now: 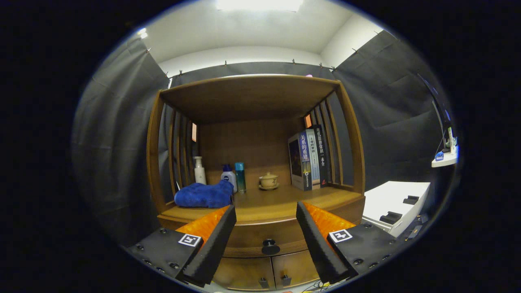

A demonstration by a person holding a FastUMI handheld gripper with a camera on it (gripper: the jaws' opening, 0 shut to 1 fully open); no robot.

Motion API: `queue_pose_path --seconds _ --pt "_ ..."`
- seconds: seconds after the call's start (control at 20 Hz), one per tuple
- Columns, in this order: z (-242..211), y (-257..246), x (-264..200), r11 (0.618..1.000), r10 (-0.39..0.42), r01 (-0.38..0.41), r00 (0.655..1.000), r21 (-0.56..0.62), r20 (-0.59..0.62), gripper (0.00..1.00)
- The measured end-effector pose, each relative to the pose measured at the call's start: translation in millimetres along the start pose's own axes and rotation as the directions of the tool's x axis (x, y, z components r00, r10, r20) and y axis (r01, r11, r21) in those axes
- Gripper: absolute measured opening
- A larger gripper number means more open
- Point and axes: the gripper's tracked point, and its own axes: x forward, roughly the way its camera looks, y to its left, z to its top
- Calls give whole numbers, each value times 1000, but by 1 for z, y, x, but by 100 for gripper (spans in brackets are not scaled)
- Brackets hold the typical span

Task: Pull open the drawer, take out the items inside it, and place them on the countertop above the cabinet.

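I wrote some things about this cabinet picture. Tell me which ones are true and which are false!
1. The drawer is already pulled open. False: it is shut, its knob untouched.
2. The gripper is open. True.
3. A blue towel lies on the countertop. True.
4. The books lie flat in a pile. False: they stand upright.
5. The lidded cup sits between the bottles and the books. True.

Bright ceiling light (259, 4) glares; fisheye-warped edges dim.
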Motion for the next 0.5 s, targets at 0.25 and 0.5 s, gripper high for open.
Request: queue_pose_path --seconds 0.25,0.5 --pt "-44 -3 14 1000 5 -5 997 4 -72 98" --pt "-83 -14 32 1000 3 -3 991 5 -130 98"
